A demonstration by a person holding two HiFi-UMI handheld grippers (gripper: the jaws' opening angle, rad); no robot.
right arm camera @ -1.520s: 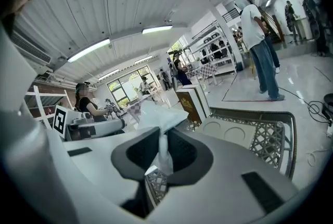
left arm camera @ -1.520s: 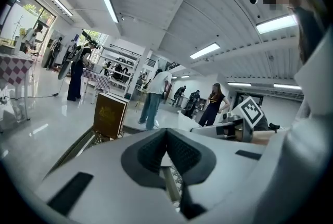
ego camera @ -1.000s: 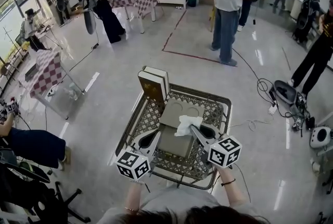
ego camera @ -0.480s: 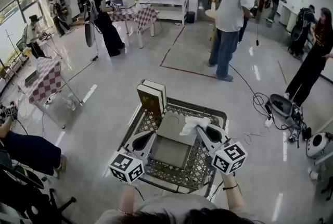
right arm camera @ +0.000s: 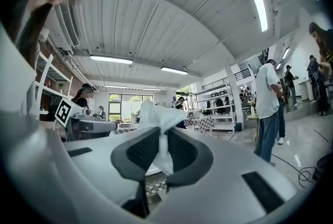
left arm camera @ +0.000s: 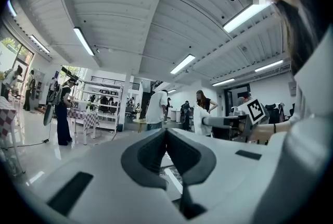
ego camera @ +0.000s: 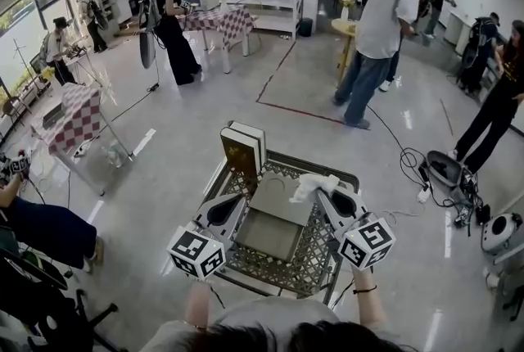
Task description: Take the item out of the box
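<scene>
white tissue [ego camera: 313,182] is gripped by the right gripper [ego camera: 323,190], whose jaws are closed on it. in the right gripper view the tissue rises above the two dark pads [right arm camera: 144,150] as a crumpled bunch, and a short end hangs down between them. in the head view the tissue is in the air over the far right corner of the grey tissue box [ego camera: 270,234]; i cannot tell if its lower end touches the box. the box lies tilted inside a metal wire basket [ego camera: 315,259], which stands on a shiny floor [ego camera: 164,178]. the left gripper [ego camera: 236,205] is close beside the left edge of the box, and i cannot tell if it touches it. in the left gripper view its jaws meet at the tips and nothing is seen between them. two books [ego camera: 243,150] stand upright at the far left corner of the basket, near the far end of the box.
</scene>
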